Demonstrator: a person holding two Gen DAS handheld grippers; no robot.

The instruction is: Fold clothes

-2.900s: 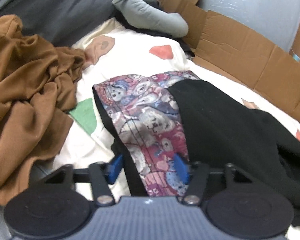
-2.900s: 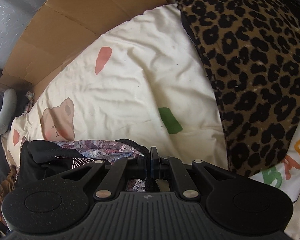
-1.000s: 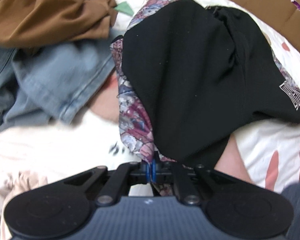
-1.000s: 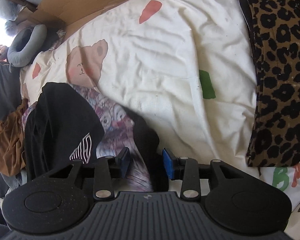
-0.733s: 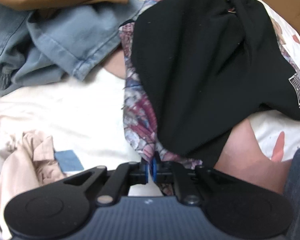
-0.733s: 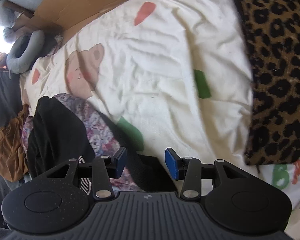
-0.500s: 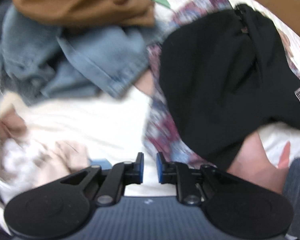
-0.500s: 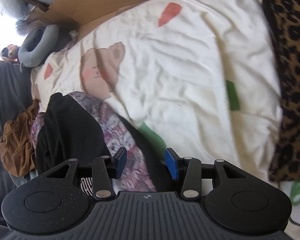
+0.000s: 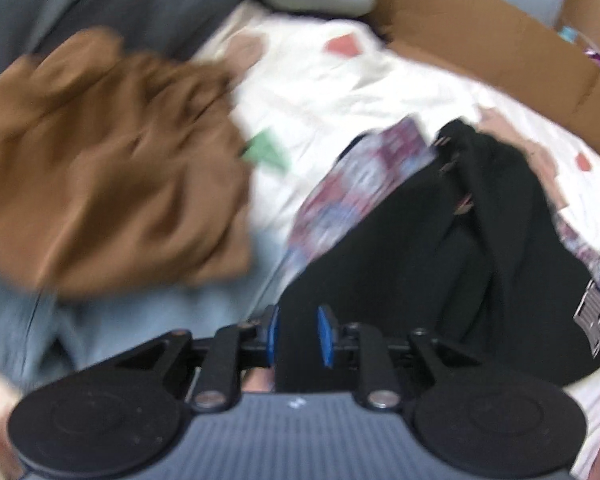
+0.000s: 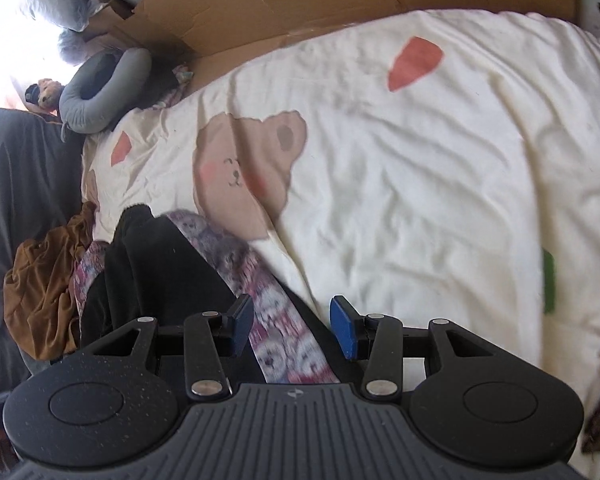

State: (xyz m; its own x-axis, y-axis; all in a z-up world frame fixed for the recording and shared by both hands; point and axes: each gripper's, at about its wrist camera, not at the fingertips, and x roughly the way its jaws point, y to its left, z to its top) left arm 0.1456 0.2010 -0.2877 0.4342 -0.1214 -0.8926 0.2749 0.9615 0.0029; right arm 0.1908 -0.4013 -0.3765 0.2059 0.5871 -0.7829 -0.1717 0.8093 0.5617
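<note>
The black garment (image 9: 432,248) lay in a loose bundle on the cream bedsheet (image 10: 412,184), doubled over on itself so that its patterned lining (image 9: 360,184) showed along 2 edges as a band of purple, red and grey print. A white printed logo (image 9: 596,320) sat at one end of it. It looked partly gathered rather than squared off: the black cloth bulged and creased, and no crisp edge ran along it, so I judged the fold rough at best and in need of tidying. Whether it was mid-fold or being set aside, the pictures did not settle.

The left gripper (image 9: 298,334) hovered low over the near end of the black garment with its blue pads a narrow gap apart and nothing between them that I could make out; the view was badly smeared. The right gripper (image 10: 292,330) stood with its pads wide apart above the patterned band, gripping nothing.

Other clothes still lay unfolded beside it: a crumpled brown garment (image 9: 108,168), soft and thin by its many small folds, heaped on pale blue denim (image 9: 148,332), which looked heavier and stiffer. The sheet was wrinkled cotton printed with a bear (image 10: 244,176) and red and green patches. Flat cardboard (image 10: 284,4) stood along the far edge, with a grey neck pillow (image 10: 104,88) near it.
</note>
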